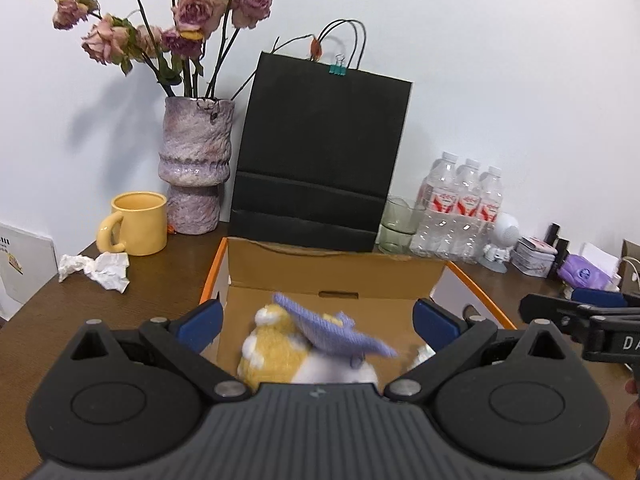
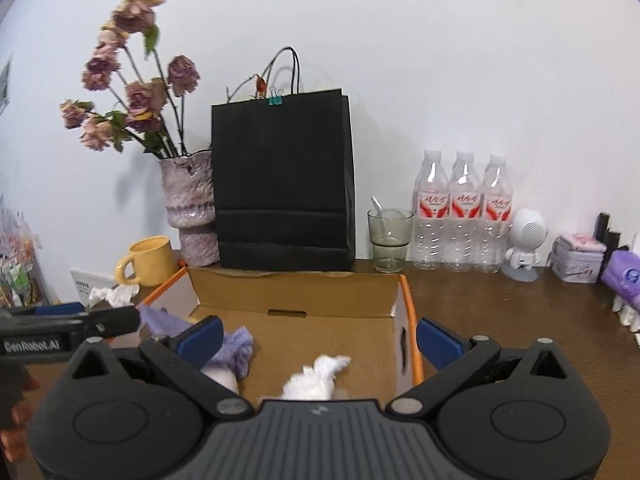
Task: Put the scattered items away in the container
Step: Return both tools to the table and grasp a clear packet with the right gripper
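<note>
An open cardboard box with orange edges (image 1: 340,268) (image 2: 296,292) stands in front of me. A yellow and white plush toy with a purple knitted hat (image 1: 280,344) is blurred between my left gripper's open fingers, over the box; whether it touches the floor I cannot tell. My left gripper (image 1: 318,318) is open and empty. A crumpled white tissue (image 2: 316,376) lies inside the box, below my open right gripper (image 2: 318,338). The purple hat (image 2: 236,348) shows at the box's left in the right wrist view. More crumpled tissue (image 1: 96,270) lies on the table to the left.
Behind the box stand a black paper bag (image 1: 320,152), a purple vase of dried roses (image 1: 196,168), a yellow mug (image 1: 138,224), a glass (image 2: 390,240) and three water bottles (image 2: 464,212). A white figurine (image 2: 524,244), a tin (image 2: 578,260) and a purple packet (image 2: 624,276) sit at the right.
</note>
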A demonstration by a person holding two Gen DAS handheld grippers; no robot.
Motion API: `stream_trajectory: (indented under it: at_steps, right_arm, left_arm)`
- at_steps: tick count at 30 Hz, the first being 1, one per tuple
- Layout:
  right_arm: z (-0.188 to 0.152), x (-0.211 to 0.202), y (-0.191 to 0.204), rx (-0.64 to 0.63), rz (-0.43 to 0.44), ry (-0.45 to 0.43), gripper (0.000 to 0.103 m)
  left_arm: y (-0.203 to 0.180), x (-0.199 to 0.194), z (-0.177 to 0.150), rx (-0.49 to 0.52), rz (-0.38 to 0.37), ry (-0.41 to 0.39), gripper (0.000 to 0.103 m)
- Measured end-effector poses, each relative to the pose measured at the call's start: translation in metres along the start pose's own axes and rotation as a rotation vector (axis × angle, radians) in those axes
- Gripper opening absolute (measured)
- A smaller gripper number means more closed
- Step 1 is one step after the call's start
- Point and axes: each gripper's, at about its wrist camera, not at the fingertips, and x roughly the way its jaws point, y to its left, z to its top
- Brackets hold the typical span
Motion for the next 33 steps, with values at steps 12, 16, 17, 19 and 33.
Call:
stream_trajectory:
  at_steps: [12, 16, 17, 19, 33]
  right_arm:
    - [-0.095, -0.074, -0.02, -0.011, -0.024, 0.143, 0.101]
    - [-0.121, -0.083, -0.02, -0.001, -0.017, 0.191, 0.096]
    - [-0.126, -0.084, -0.019, 0.001, -0.013, 0.197, 0.095]
    - [-0.133, -0.086, -0.019, 0.001, -0.005, 0.206, 0.092]
    - [-0.145, -0.077, -0.013, -0.052, 0.059, 0.273, 0.016]
  left_arm:
    - [-0.005, -0.062, -0.074, -0.044, -0.045, 0.139, 0.103]
    - [-0.019, -0.073, -0.09, -0.041, -0.058, 0.168, 0.103]
    - [-0.023, -0.075, -0.094, -0.037, -0.055, 0.172, 0.103]
    - [-0.031, -0.078, -0.101, -0.028, -0.053, 0.181, 0.103]
    - [-0.066, -0.063, -0.126, -0.006, 0.0, 0.224, 0.099]
